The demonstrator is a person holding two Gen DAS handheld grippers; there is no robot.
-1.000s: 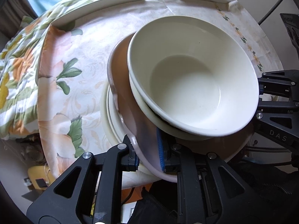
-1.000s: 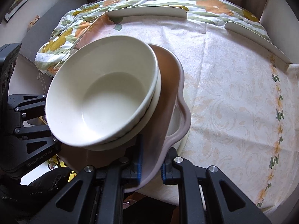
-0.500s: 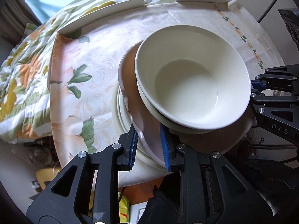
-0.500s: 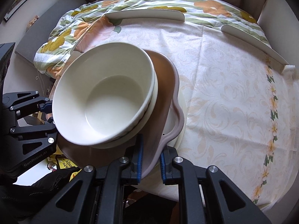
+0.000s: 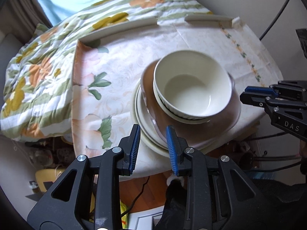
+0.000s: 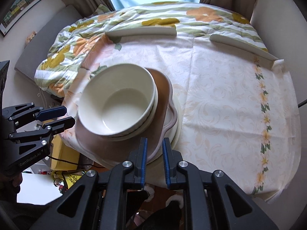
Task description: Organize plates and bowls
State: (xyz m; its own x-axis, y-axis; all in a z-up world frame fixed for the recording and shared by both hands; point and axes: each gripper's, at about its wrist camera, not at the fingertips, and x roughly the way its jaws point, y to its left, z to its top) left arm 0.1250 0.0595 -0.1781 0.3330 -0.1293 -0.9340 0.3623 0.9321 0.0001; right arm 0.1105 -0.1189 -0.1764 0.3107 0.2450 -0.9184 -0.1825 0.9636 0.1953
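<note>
A cream bowl (image 5: 191,84) (image 6: 117,101) nests in a second bowl on a brown wavy-rimmed plate (image 5: 191,132) (image 6: 163,94). That plate rests on cream plates (image 5: 142,118) (image 6: 177,118) at the near edge of the round table. My left gripper (image 5: 152,147) is open and empty, just short of the stack's near rim; it also shows at the left of the right wrist view (image 6: 63,117). My right gripper (image 6: 154,159) is open, its blue pads either side of the brown plate's rim without pinching it; it shows at the right of the left wrist view (image 5: 255,94).
The table wears a pale floral cloth (image 6: 220,99). Two curved cream bars (image 6: 142,31) (image 6: 241,46) lie at its far edge. A flowered quilt (image 5: 34,80) drapes off the far left side. Yellow clutter and cables sit on the floor below (image 6: 63,159).
Both grippers have opened, let go of the brown plate's rim and drawn back. The stack now rests on the cream plates.
</note>
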